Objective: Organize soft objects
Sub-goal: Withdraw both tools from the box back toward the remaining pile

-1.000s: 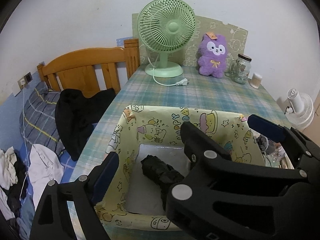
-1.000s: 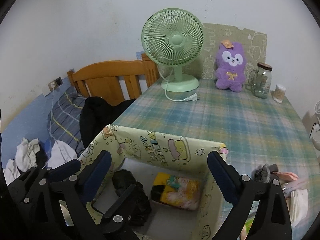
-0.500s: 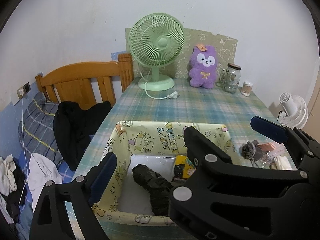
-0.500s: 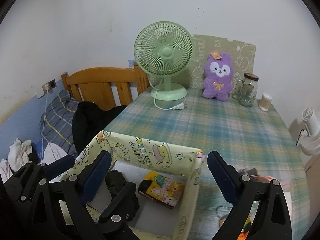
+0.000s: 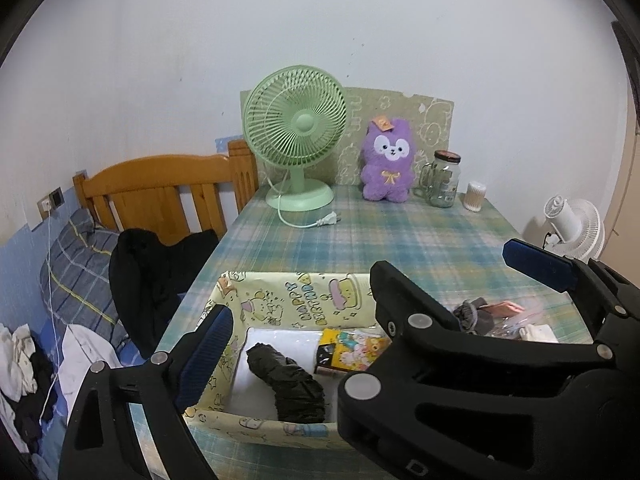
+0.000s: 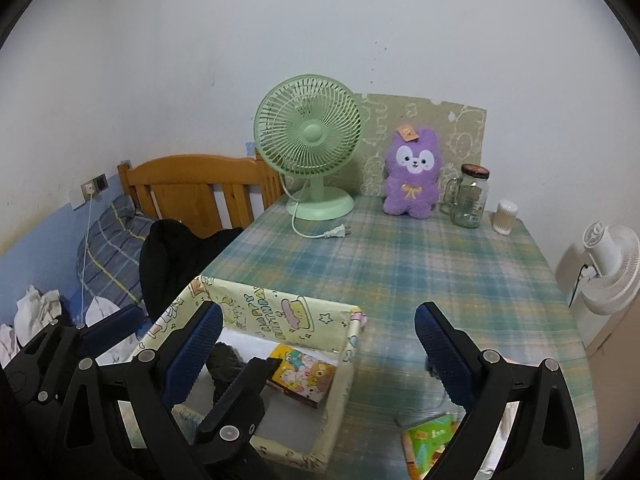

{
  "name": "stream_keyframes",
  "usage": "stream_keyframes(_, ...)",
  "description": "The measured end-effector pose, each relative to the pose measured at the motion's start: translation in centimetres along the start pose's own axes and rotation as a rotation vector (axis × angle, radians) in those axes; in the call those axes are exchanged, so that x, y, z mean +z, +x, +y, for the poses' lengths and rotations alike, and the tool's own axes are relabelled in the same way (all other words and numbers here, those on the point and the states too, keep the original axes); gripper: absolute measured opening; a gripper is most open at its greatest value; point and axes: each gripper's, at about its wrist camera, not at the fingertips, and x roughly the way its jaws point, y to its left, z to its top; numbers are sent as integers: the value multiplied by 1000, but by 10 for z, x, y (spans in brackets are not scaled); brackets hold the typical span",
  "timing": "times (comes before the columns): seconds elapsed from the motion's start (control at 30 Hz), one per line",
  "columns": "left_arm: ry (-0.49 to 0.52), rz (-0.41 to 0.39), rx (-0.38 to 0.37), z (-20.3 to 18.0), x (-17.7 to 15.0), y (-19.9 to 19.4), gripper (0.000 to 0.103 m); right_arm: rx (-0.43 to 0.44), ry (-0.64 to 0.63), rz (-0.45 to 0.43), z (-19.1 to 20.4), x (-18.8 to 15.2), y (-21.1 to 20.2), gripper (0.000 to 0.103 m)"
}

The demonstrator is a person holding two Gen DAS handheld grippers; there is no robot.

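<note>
- Nearest us, both our grippers hang empty, fingers wide: left gripper (image 5: 368, 280), right gripper (image 6: 318, 336).
- Below them, the cartoon-print box (image 5: 280, 296) at the tabletop's near-left edge holds a dark rolled cloth (image 5: 286, 380), probably light and floppy; we'd pinch its bunched middle.
- Right of it lies a grey cloth (image 5: 474, 314), loose.
- Far edge: a purple plush (image 6: 412, 172), squashy.

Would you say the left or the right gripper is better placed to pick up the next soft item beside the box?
Right, probably: the right gripper is open, and the grey sock lies on its side of the box.
</note>
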Motion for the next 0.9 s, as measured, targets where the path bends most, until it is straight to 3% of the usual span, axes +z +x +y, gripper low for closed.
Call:
stream_keyframes(0.4, 25, -85, -20, -26, 9, -36, 94, -52, 12, -76, -18, 9, -45, 99)
stream_keyframes(0.9, 53, -119, -83, -72, 9, -55, 94, -129, 51, -115, -58, -2, -83, 99)
